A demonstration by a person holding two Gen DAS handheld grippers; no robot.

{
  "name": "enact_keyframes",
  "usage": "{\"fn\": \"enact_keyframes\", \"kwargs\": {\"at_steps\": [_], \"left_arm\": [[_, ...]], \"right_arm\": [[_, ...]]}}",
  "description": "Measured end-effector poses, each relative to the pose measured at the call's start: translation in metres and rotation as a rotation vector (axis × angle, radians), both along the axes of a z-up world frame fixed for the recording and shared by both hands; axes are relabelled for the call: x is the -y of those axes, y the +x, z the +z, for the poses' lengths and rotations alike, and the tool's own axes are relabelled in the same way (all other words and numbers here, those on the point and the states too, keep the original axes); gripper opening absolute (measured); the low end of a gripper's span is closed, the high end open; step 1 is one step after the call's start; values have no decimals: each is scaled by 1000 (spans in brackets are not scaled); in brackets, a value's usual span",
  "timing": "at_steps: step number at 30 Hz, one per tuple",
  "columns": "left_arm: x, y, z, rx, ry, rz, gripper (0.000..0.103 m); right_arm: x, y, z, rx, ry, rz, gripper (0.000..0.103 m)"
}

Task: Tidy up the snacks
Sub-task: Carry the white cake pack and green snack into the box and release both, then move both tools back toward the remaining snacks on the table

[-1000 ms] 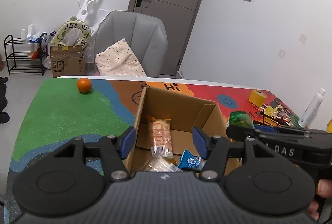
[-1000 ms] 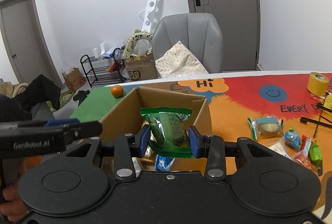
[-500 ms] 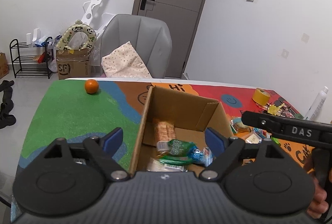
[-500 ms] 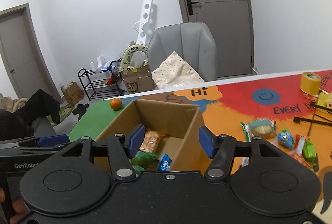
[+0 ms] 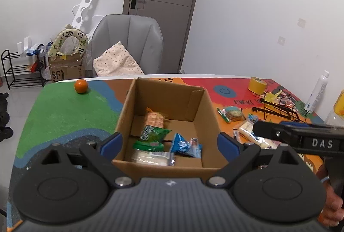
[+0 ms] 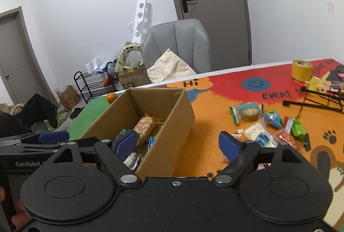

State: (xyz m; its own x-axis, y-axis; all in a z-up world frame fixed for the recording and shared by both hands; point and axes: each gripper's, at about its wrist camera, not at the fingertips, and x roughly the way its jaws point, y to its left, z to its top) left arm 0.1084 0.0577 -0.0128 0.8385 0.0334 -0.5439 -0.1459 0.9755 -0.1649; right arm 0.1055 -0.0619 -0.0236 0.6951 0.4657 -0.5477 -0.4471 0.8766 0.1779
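A: How will the snacks handle, judging from here?

B: They look light and soft. They are small crinkly plastic packets, likely slippery and easy to crush, so a pinch across the flat middle of a packet, or on a sealed end, seems safest. The biscuit ones may break if squeezed hard.

A: Where are they relative to the left hand-held gripper?

B: Just ahead and below it stands the cardboard box, whose near wall fills the gap between the jaws. Inside, nearest, lies a pale packet, then a green packet and a blue packet, and farthest a biscuit pack. Its jaws are opening and wide apart, pressing on nothing.

A: And the right hand-held gripper?

B: Its jaws are also opening, with nothing gripped; the box's right wall and bare counter show between them. The loose snacks lie ahead and to its right: a clear packet close by, a small green packet and a small blue packet beyond, and a round biscuit pack farther still.

A: The pose of the hands?

B: Both hand-held grippers tilt downward over the near edge of the box, side by side; the right looks turned toward the scattered pile, which suggests the next pick comes from there.

A: Anything beyond?

B: An orange rests well past the box on the left, and a yellow tape roll sits far off to the right.
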Motion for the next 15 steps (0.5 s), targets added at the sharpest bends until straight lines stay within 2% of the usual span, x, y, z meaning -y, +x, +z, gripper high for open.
{"fn": "enact_keyframes", "kwargs": {"at_steps": [10, 15], "left_arm": [[25, -3, -3, -32, 4, -42, 99], [37, -1, -6, -51, 8, -50, 99]], "right_arm": [[37, -8, -2, -4, 31, -60, 101], [53, -8, -6, -20, 45, -77, 103]]}}
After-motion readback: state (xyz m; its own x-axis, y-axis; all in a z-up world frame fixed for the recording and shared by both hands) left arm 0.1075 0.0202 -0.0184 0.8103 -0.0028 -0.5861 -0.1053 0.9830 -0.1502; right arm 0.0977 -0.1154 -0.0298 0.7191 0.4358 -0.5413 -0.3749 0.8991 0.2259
